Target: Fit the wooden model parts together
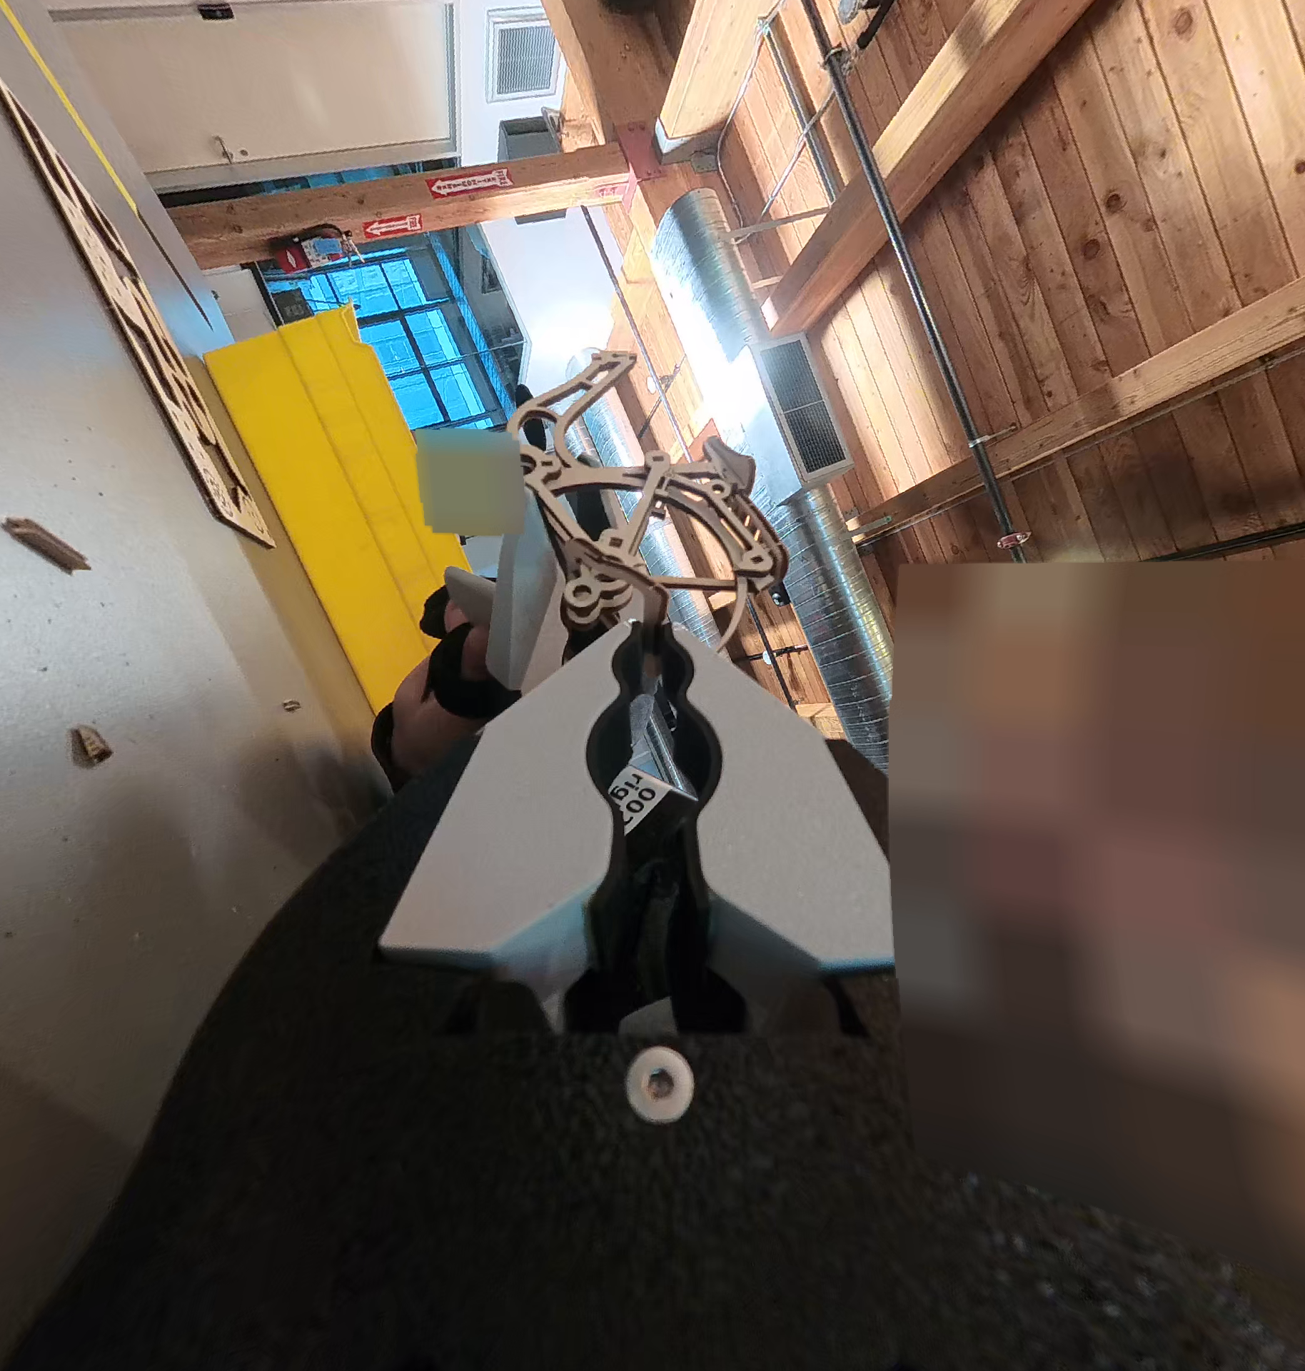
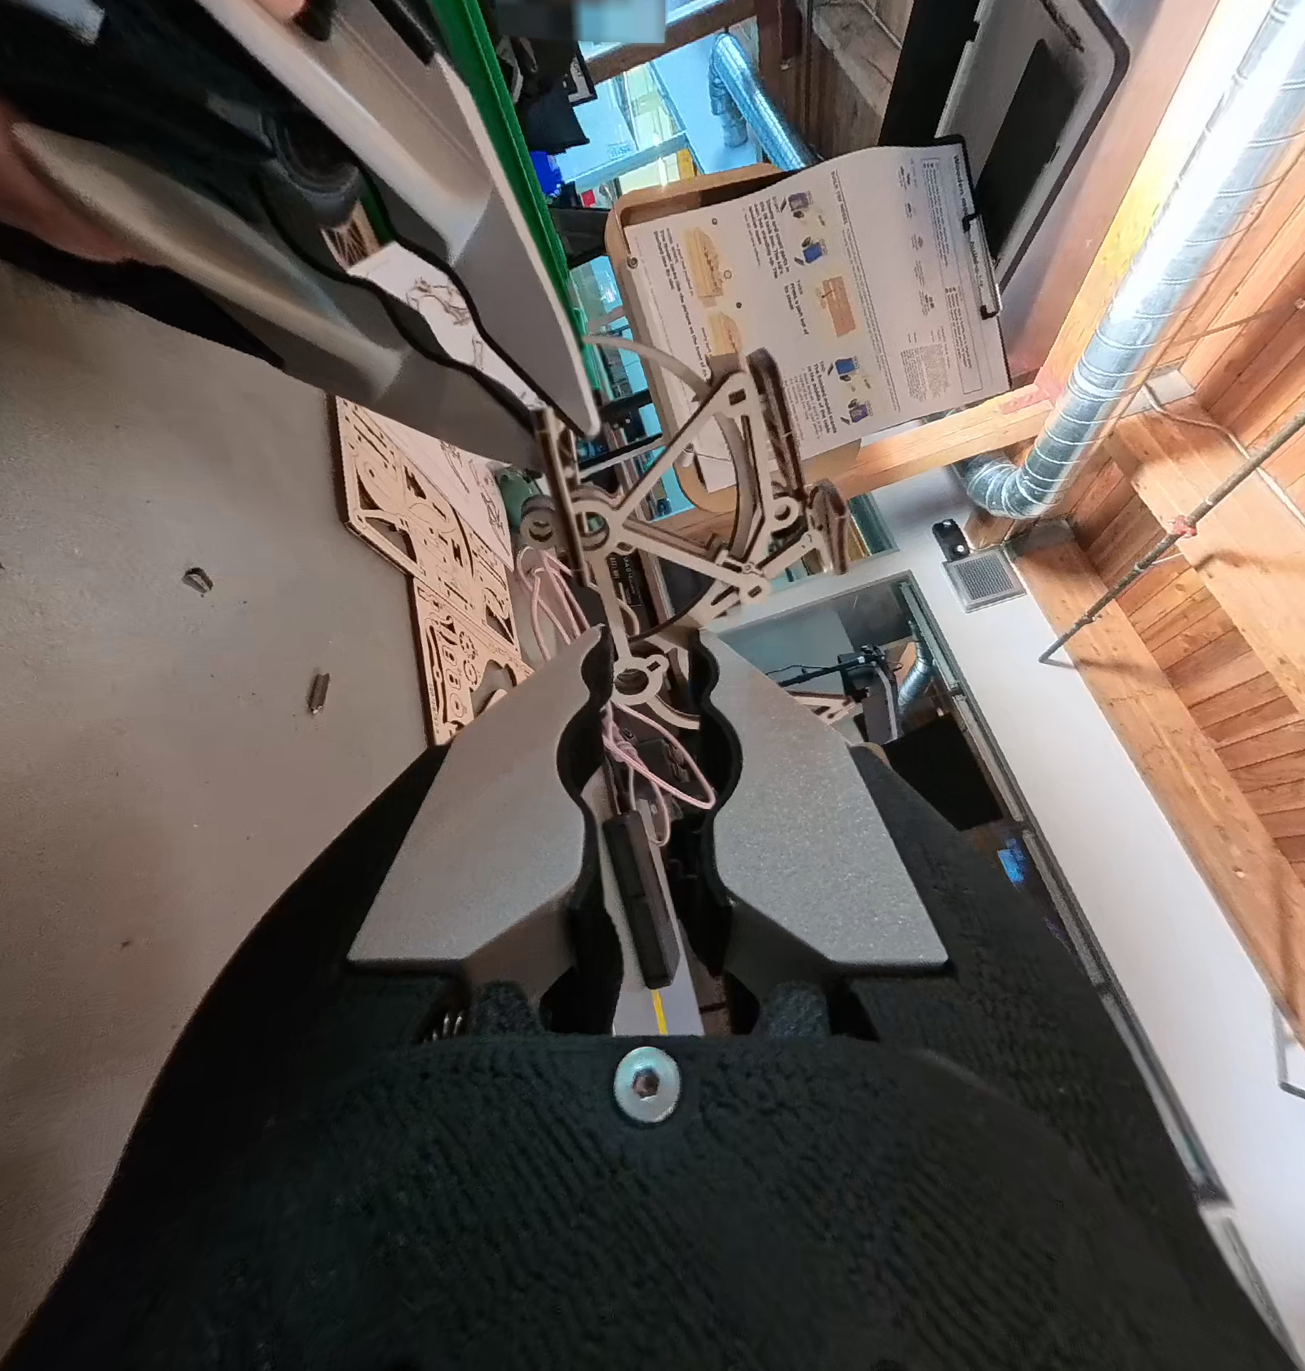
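Observation:
The wooden model [image 1: 635, 504], a part-built openwork frame of thin plywood struts and rings, is held up in the air between the two grippers. My left gripper [image 1: 646, 634] is shut on a thin strut at the model's near end. In the right wrist view it comes in from the upper left [image 2: 560, 434], clamped on the model [image 2: 709, 519]. My right gripper [image 2: 649, 639] stands partly open, with the model's lower ring end between its jaws. One of its fingers [image 1: 520, 593] shows beside the model, held by a gloved hand.
A plywood sheet of cut-out parts [image 2: 427, 534] lies on the grey table [image 2: 152, 668], also seen in the left wrist view [image 1: 138, 334]. A clipboard with an instruction sheet [image 2: 820, 297] stands behind. Small wood scraps [image 1: 45, 541] lie loose. Pink cords [image 2: 657, 771] hang below the model.

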